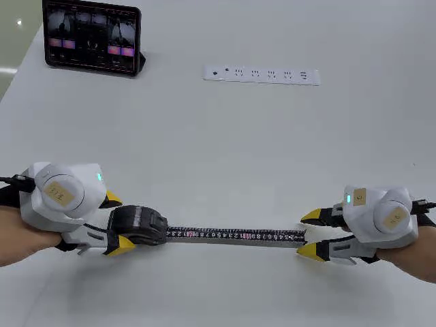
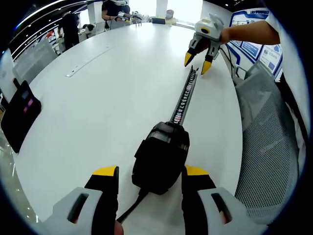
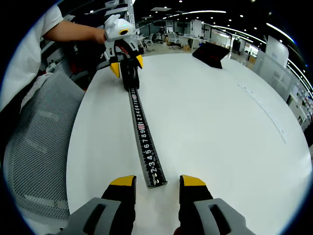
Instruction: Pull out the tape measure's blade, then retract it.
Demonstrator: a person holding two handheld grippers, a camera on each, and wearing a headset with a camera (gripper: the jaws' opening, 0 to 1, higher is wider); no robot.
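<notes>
Blade point(image 1: 235, 235) extended flat along the table point(image 1: 238, 136). The left gripper point(image 1: 117, 223) clamps the case point(image 1: 138, 225), anchoring it against the pull. The right gripper point(image 1: 310, 234) has its jaws apart astride the blade tip (ungripped, presumably freeing it to retract).

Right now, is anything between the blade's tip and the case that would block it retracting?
Nothing visible. The blade lies straight on the table from the case, between the left gripper's fingers, to its tip between the right gripper's open fingers, which don't clamp it.
</notes>
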